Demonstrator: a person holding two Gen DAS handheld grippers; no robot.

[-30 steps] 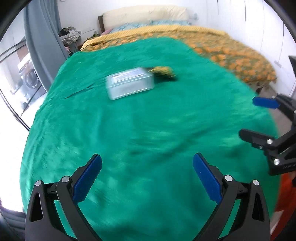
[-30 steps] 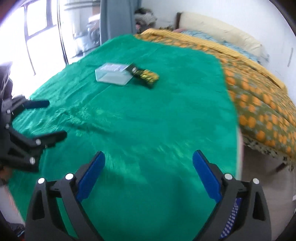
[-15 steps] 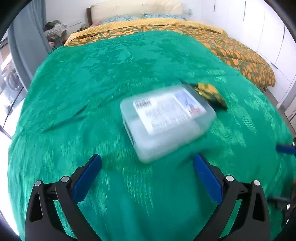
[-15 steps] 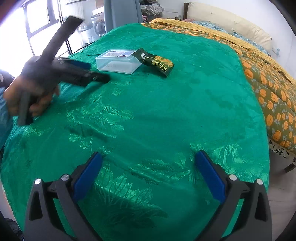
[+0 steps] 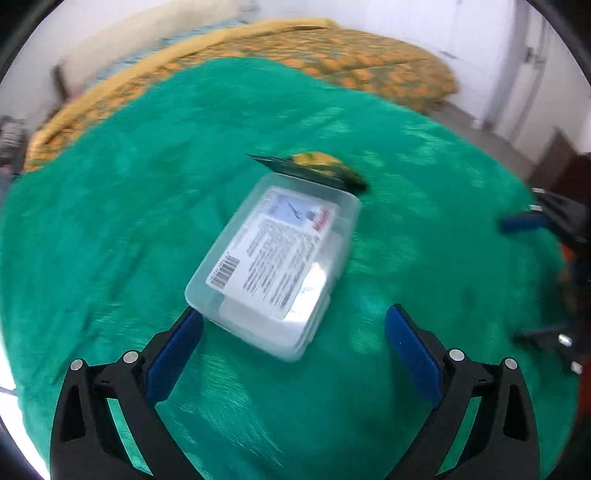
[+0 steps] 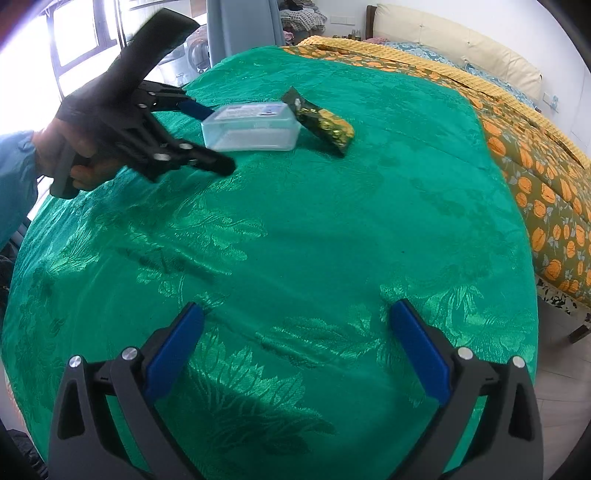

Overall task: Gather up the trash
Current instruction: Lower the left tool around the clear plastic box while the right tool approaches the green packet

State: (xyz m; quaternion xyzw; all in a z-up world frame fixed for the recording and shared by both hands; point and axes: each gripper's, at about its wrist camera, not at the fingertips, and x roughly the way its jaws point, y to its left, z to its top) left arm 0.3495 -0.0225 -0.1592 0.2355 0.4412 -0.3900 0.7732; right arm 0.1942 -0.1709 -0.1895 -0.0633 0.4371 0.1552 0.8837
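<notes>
A clear plastic box with a printed label lies on the green bedspread. A dark snack wrapper with yellow print rests against its far end. My left gripper is open, its blue pads on either side of the box's near corner, not pressing it. From the right wrist view the same box and wrapper lie far off, with the left gripper reaching in from the left in a person's hand. My right gripper hangs open over bare bedspread, nothing between its fingers.
An orange-patterned blanket covers the bed beyond the green bedspread, with pillows at the headboard. A window and grey curtain stand at the far left. Floor shows past the bed's right edge.
My left gripper has swept forward across the bedspread to the clear box and rolled, so the box now sits just ahead between its fingers. The right gripper has opened slightly and barely moved.
</notes>
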